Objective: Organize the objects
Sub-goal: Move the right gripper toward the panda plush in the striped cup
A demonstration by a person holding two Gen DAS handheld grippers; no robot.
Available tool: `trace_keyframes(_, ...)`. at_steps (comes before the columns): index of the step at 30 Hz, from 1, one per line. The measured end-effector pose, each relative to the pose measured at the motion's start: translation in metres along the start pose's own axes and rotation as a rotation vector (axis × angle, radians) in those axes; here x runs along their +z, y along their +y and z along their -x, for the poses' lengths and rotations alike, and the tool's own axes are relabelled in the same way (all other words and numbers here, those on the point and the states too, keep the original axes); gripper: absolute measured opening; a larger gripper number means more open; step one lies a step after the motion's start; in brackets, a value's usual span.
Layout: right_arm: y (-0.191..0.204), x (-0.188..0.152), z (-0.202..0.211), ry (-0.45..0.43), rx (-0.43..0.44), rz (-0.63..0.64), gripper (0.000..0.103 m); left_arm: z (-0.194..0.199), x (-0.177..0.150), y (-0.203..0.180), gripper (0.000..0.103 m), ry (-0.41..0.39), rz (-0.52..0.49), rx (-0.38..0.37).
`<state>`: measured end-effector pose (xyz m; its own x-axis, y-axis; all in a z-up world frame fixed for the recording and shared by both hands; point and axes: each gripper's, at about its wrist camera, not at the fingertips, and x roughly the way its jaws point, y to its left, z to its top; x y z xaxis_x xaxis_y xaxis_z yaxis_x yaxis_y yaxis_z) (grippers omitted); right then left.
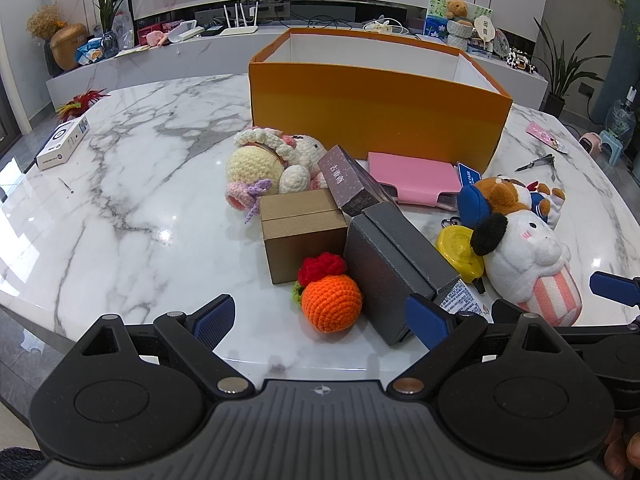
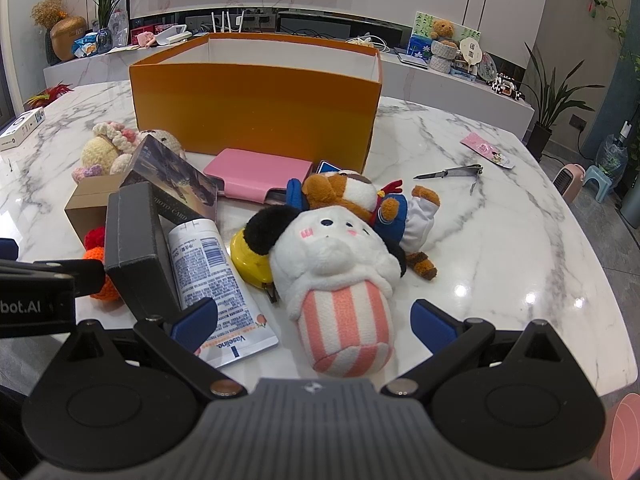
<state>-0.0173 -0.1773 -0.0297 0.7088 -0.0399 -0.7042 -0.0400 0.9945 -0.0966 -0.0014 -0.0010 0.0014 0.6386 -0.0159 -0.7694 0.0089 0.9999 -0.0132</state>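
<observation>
Only from the right wrist, a Vaseline tube [image 2: 218, 280] shows fully.

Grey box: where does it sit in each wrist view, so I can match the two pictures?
Left wrist view: the grey box lies low and just right of centre, beside the knitted orange.
Right wrist view: the grey box stands at the left, against the lotion tube.
Shared landmark: the open orange box stands behind the pile in both views.
</observation>
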Motion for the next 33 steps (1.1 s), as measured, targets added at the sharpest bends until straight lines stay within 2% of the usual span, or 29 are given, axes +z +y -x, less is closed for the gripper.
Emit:
trace_keyframes(21,0.001,0.001,0.000,-0.002,-0.003,0.000,0.102,0.003,-0.002,-0.002,0.103,0.009,-0.005,-0.011)
trace_keyframes(27,-0.018,-0.006,0.004,-0.005,-0.016,-0.016,0.102,0.008,-0.002,0.017,0.103,0.008,-0.023,-0.112)
trace_keyframes(33,-0.029,-0.008,0.001,0.017,0.007,-0.056,0.102,-0.002,-0.003,0.030,0.103,0.023,0.008,-0.212)
